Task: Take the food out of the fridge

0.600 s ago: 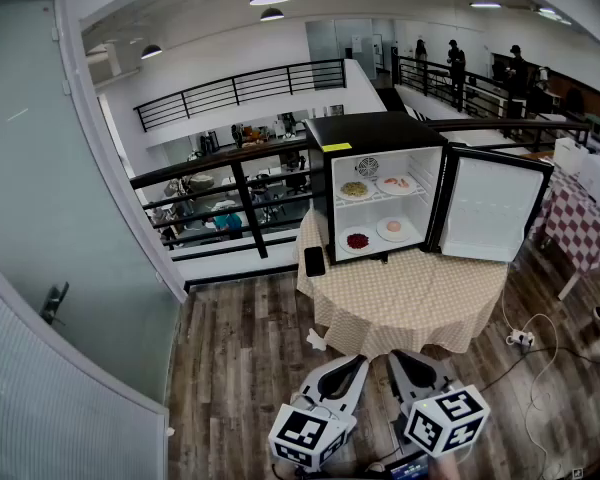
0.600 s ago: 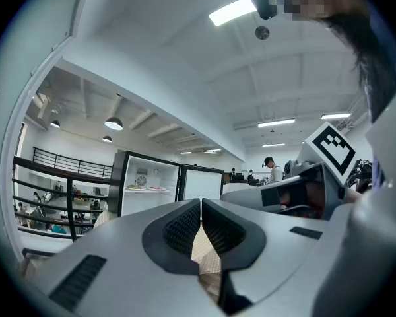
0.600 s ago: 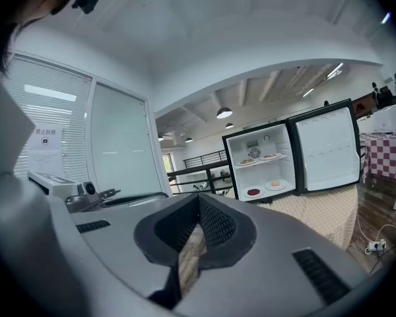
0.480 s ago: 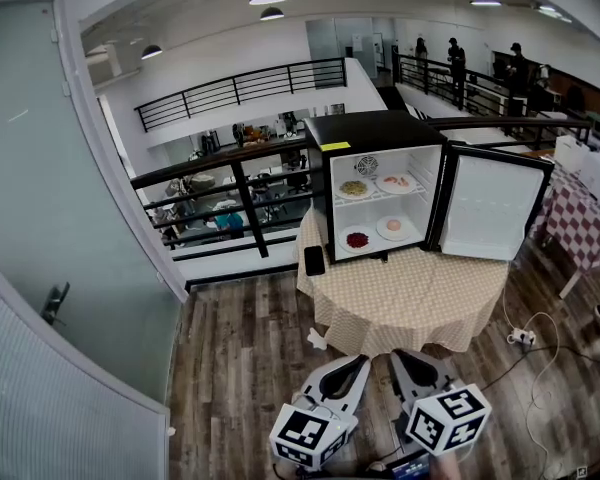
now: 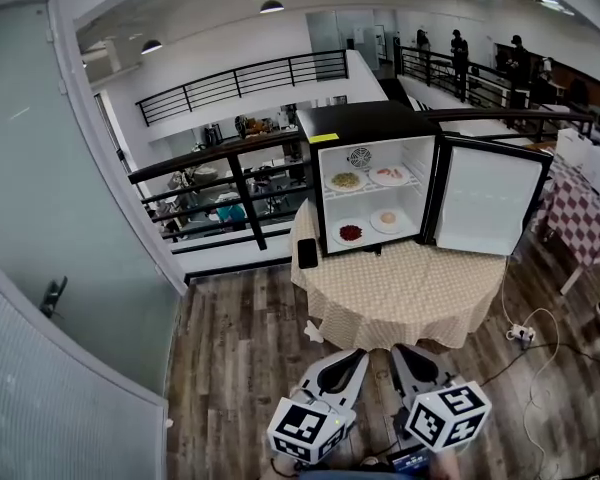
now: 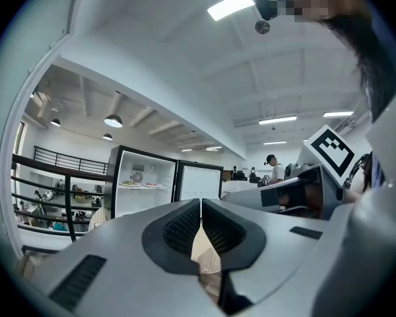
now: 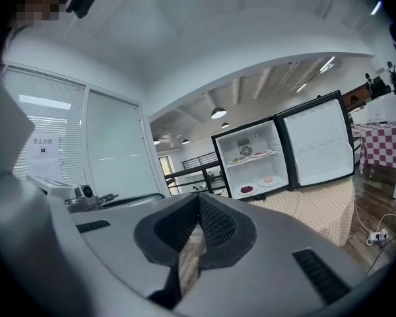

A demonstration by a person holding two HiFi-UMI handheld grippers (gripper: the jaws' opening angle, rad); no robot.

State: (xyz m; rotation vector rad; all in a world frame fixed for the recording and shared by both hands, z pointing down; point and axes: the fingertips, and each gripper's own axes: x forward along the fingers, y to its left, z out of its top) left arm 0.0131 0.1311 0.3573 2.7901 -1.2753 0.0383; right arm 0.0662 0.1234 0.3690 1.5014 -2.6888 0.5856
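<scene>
Fingers of the left gripper [image 5: 354, 358] and right gripper [image 5: 401, 354] are being held together, empty, well apart from the food [image 5: 351, 233] inside the fridge [image 5: 365, 123].

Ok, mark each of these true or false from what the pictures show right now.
1. The fridge stands on a table with a checked cloth. True.
2. Its door is shut. False: it stands open, swung to the fridge's right in the head view.
3. The left gripper and the right gripper are both short of the table. True.
4. The fridge's upper shelf is bare. False: two plates of food sit on it, and two more lie below.
5. The left gripper holds a plate. False: its jaws are shut with nothing between them.
</scene>
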